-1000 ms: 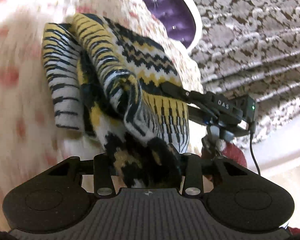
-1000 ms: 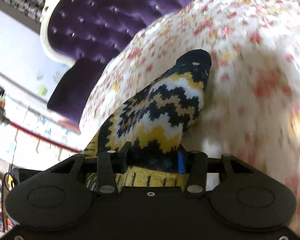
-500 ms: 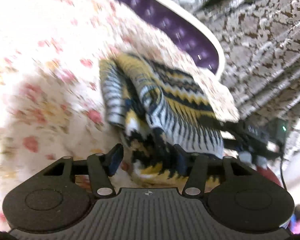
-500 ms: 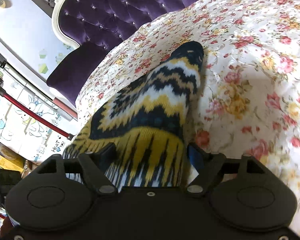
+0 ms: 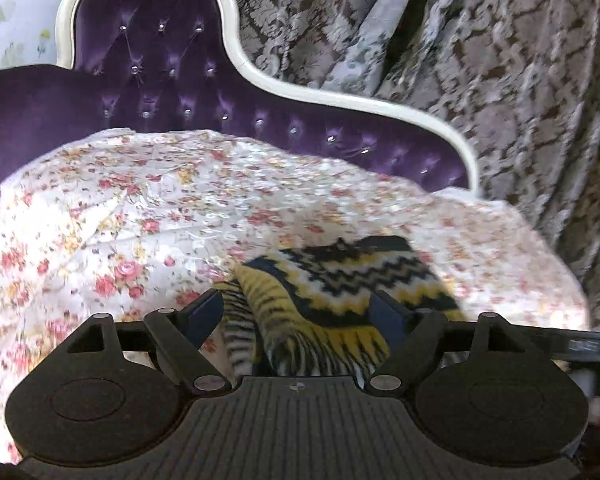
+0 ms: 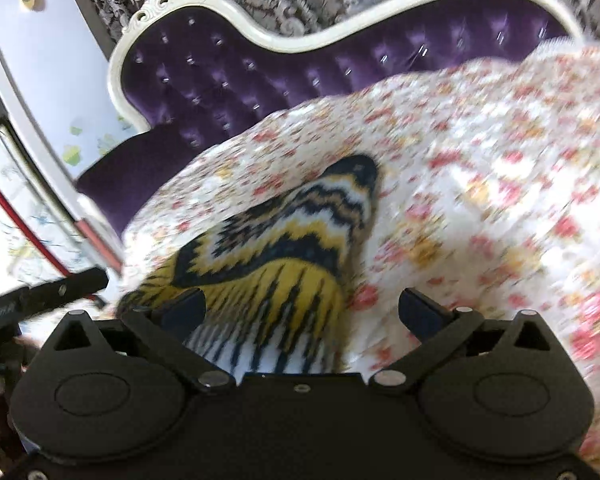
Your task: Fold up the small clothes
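A small knitted garment [image 5: 340, 288] with yellow, black and white zigzag stripes lies folded on the floral bedspread [image 5: 160, 208]. My left gripper [image 5: 300, 316] is open, its fingers on either side of the garment's near striped edge. In the right wrist view the same garment [image 6: 284, 240] lies flat, tapering away from me. My right gripper [image 6: 300, 312] is open wide around its near yellow-striped hem. Neither gripper holds the cloth.
A purple tufted headboard [image 5: 160, 80] with a white frame stands behind the bed. Patterned grey curtains [image 5: 500, 80] hang at the right. The other gripper's arm [image 6: 40, 296] shows at the left of the right wrist view.
Both grippers opened and let go of the garment, which now lies on the bedspread. Both views have pulled back and levelled out.
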Demonstrator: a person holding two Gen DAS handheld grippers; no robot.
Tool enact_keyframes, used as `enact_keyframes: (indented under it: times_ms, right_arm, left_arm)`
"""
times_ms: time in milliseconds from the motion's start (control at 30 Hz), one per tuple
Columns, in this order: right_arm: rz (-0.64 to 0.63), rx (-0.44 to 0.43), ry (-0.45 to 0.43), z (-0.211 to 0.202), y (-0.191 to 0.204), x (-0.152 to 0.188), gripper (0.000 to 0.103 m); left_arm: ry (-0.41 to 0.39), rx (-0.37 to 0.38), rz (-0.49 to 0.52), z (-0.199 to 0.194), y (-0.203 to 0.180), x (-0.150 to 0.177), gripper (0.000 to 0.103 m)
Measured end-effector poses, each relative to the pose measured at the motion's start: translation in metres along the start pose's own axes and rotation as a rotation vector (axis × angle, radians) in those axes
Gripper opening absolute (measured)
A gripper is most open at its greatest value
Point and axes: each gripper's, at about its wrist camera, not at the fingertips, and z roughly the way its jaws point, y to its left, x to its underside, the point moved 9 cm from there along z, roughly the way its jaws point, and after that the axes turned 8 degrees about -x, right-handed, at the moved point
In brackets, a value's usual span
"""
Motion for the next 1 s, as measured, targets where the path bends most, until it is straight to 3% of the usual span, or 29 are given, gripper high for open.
enact_keyframes:
  times_ms: [133,300,433,633,800,1000]
  right_arm:
    - [-0.036,0.09,-0.03,-0.002,-0.006,-0.012,0.103]
    - [-0.034,0.134,-0.05,0.01,-0.012,-0.026,0.103]
    - [-0.081,0.197,-0.027,0.029,-0.016,-0.03,0.103]
    - [-0.132,0.223,0.105,0.066,-0.022,0.0,0.102]
    - [-0.062,0.187,0.088,0.066,-0.028,0.009,0.102]
    - [-0.072,0.19,0.084,0.047,-0.019,0.012,0.102]
  left_arm:
    - [0.023,-0.078,0.031,0.025,0.007,0.009,0.08]
    - [0.096,-0.164,0.07,0.046,0.032,0.036,0.084]
    - [0.101,-0.162,0.046,0.046,0.04,0.041,0.087]
    - [0.115,-0.158,0.008,0.047,0.041,0.042,0.088]
    - [0.121,-0.158,-0.024,0.048,0.043,0.046,0.089]
    - [0.094,-0.169,-0.004,0.029,0.038,0.045,0.088]
